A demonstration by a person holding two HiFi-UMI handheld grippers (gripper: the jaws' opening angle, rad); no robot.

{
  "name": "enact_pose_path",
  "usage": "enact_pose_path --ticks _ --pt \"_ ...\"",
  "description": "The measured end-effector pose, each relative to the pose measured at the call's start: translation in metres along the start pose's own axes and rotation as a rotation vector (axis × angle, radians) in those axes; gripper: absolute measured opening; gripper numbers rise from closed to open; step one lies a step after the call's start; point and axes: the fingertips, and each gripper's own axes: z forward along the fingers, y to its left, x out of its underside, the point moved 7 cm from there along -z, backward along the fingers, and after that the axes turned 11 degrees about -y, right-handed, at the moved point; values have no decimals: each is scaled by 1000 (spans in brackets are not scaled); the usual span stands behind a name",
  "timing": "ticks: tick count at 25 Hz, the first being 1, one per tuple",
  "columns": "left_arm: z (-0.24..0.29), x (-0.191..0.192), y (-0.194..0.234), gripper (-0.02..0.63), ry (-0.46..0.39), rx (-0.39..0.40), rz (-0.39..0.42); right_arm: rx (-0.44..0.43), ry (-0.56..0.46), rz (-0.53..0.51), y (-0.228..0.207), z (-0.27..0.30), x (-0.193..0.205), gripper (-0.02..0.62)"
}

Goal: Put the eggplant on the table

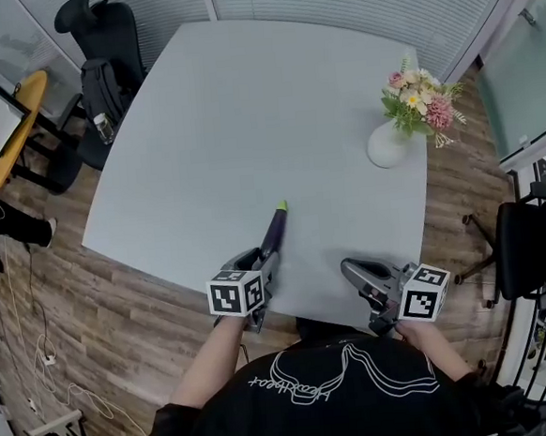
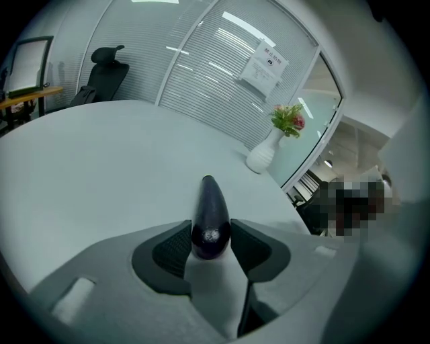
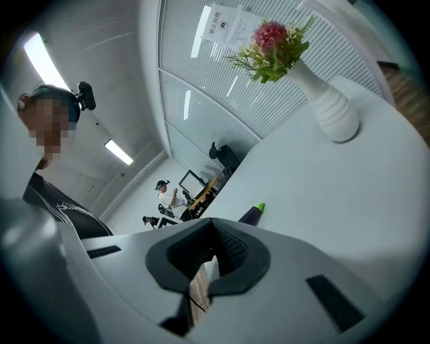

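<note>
Presently noted, largest first. Grey table: broad, bare across the middle, with a vase of flowers toward the far right corner, well apart from the work.

Next, left gripper: reaches forward from the near edge of the table and tilts downward toward the top. Clamps either flank of the eggplant at its thick dark end.

Then right gripper: also by the near edge, roughly level, jaws together on nothing, taking no part.

Eggplant itself: carried, not yet laid down. Long axis in line with the left jaws, running straight away from the holder, green stem tip foremost and lowest, over open tabletop. Contact between tip and surface: not determinable from any view.

Judged: placing step in hand, left hand alone concerned.

Deciding relation: tabletop directly beneath and ahead of the held body, nothing in the way.

Likely needed next: lowering to a flat rest, then parting of the jaws.

Risk: rolling of the rounded body once freed.
</note>
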Motion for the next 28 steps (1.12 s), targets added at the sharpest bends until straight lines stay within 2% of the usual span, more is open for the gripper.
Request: enact_pose_path --ticks 4,10,17,24,28 --pt "0 2 0 186 -8 -4 12 2 0 -3 1 -4 -1 6" --pt "-6 2 -3 227 -32 2 7 -2 -8 -13 6 -9 -2 6" --pt "-31 0 -15 250 -90 18 -10 -45 -50 -20 23 -13 3 6" --pt "-81 -12 -41 250 -188 91 -52 -72 -66 -51 45 -23 9 6" --pt "-113 -14 -64 247 -235 169 -65 -105 -70 -63 62 -29 19 6"
